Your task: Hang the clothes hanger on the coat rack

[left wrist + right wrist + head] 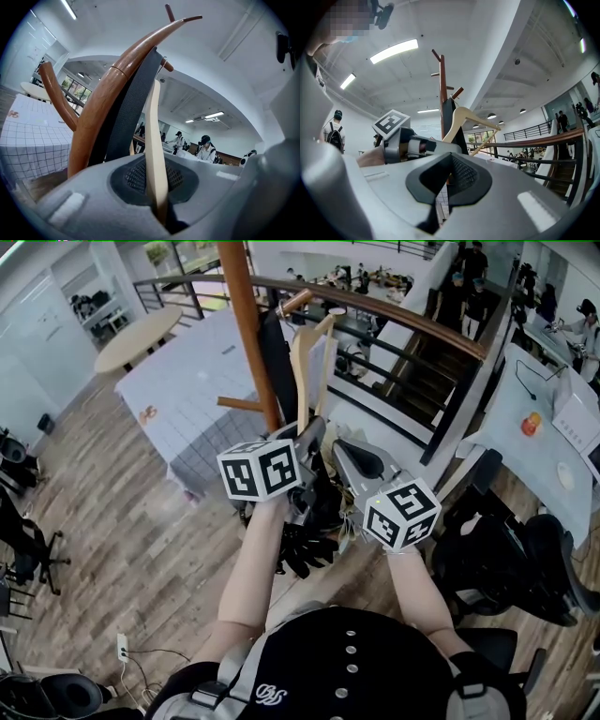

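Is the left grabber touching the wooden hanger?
Touching. In the left gripper view, the left gripper pinches the wooden hanger tight between its fingers.

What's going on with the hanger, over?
Left gripper shut on hanger. Right gripper empty, close by. Hanger up against coat rack, black strap alongside.

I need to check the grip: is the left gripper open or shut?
Shut. In the left gripper view, the left gripper pinches the hanger between its fingers, which press on both sides.
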